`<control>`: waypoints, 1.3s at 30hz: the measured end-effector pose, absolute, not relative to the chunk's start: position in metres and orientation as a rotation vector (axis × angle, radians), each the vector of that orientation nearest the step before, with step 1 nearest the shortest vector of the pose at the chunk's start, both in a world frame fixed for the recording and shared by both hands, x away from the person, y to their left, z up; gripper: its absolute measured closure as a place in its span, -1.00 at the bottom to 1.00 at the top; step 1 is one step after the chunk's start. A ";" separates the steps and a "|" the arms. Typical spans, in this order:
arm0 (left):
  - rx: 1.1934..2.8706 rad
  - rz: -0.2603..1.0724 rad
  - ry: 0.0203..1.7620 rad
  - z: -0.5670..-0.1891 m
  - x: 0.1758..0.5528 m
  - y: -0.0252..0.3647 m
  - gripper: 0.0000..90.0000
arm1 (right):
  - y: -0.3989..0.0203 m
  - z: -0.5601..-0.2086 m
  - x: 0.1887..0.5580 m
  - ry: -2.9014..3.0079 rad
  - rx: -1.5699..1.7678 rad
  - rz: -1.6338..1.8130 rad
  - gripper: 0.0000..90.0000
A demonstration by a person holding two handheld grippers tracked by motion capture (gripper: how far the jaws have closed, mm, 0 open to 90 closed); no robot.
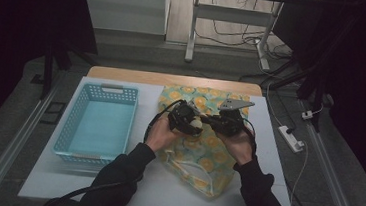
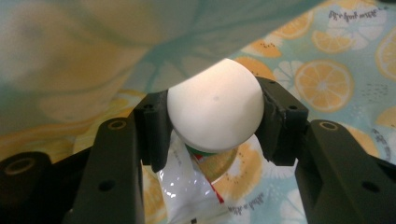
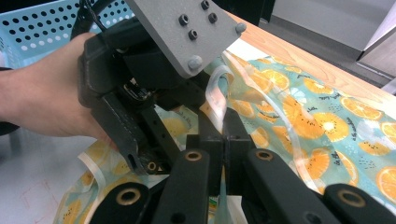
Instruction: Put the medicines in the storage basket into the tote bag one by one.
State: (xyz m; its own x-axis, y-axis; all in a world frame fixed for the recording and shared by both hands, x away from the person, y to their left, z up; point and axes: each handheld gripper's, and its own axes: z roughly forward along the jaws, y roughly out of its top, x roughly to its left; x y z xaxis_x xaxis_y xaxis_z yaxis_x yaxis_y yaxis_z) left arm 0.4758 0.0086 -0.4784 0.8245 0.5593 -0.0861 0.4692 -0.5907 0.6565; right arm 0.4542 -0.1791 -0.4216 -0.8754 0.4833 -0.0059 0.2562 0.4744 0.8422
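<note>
While both hands sit close together over the middle of the table [image 1: 53, 182], the left gripper [image 2: 212, 126] has its jaws clamped on a white rounded cap [image 2: 215, 109], which looks like the top of some glossy white packet [image 2: 184, 191] with a bit of red and green print. Can't tell what the product actually is. It's right at the mouth of the orange-slice print bag [image 1: 207, 150], and in the left gripper view the bag's fabric hangs over the top of the cap.

The right gripper [image 3: 225, 144] has its jaws squeezed tight on the bag's translucent handle strap [image 3: 218, 95], pulling it up a little off the fabric. In the right gripper view the left gripper sits just beyond, with the grey plate [image 3: 182, 28] on top and the left hand [image 3: 42, 93] wrapped around it.

Further left, the light blue basket [image 1: 81, 109] sits beside the bag, not touching it. Past the table's far wooden edge there's floor with cables and a power strip [image 1: 291, 137].
</note>
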 end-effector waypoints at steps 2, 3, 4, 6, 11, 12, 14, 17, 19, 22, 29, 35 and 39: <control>2.306 0.168 0.747 -0.479 0.476 0.008 0.11 | -0.179 -0.422 0.454 2.481 0.633 1.354 0.99; 2.307 0.167 0.748 -0.479 0.477 0.007 0.11 | -0.179 -0.422 0.454 2.481 0.633 1.355 0.99; 2.309 0.173 0.748 -0.479 0.476 0.007 0.10 | -0.179 -0.422 0.454 2.481 0.634 1.354 0.99; 2.308 0.193 0.750 -0.479 0.476 0.006 0.04 | -0.179 -0.421 0.454 2.480 0.635 1.352 0.99; 2.302 0.185 0.771 -0.475 0.474 0.007 -0.28 | -0.180 -0.421 0.454 2.476 0.636 1.358 0.99; 2.310 0.189 0.772 -0.473 0.473 0.007 -0.32 | -0.180 -0.421 0.454 2.477 0.636 1.358 0.99; 2.322 0.197 0.772 -0.470 0.469 0.008 -0.43 | -0.180 -0.421 0.455 2.476 0.638 1.358 0.99; 2.306 0.182 0.770 -0.465 0.464 0.011 -0.53 | -0.181 -0.420 0.454 2.475 0.637 1.358 0.99; 2.303 0.168 0.756 -0.461 0.460 0.013 -0.60 | -0.180 -0.420 0.454 2.476 0.635 1.361 0.99; 2.279 0.145 0.753 -0.457 0.454 0.016 -0.68 | -0.180 -0.420 0.453 2.477 0.633 1.358 0.99; 2.260 0.114 0.747 -0.452 0.443 0.022 -0.84 | -0.180 -0.421 0.454 2.479 0.634 1.354 0.99; 2.224 0.053 0.738 -0.453 0.436 0.031 -0.98 | -0.179 -0.421 0.454 2.481 0.633 1.355 0.99; 2.185 0.022 0.722 -0.455 0.431 0.039 -1.00 | -0.179 -0.421 0.453 2.482 0.634 1.354 0.99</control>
